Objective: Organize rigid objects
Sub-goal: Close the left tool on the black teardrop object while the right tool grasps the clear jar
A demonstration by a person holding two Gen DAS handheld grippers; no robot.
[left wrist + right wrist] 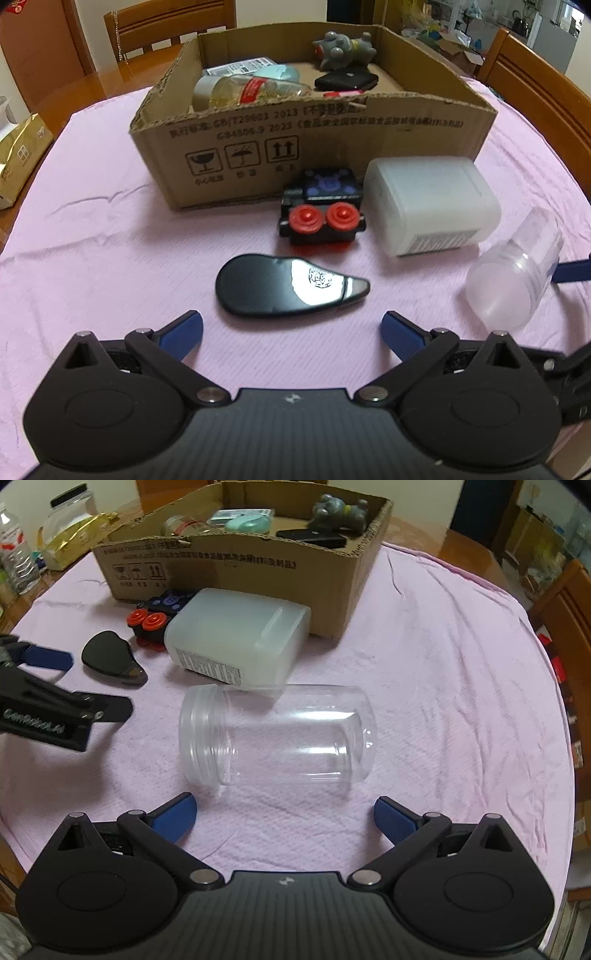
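Observation:
A glossy black teardrop-shaped piece [288,286] lies on the pink cloth just ahead of my open, empty left gripper [291,332]. Behind it stand a black toy with two red knobs [322,218] and a white translucent container [430,205] on its side. A clear plastic jar [277,738] lies on its side just ahead of my open, empty right gripper [284,816]; it also shows in the left wrist view [513,273]. A cardboard box [295,147] at the back holds a bottle [251,90], a grey figurine [343,50] and a black case [347,79].
Pink cloth [443,701] covers the round wooden table. A gold packet [20,155] lies at the left edge, with bottles and a jar [16,557] nearby. Wooden chairs [546,85] stand around the table. The left gripper [44,698] shows at the left of the right wrist view.

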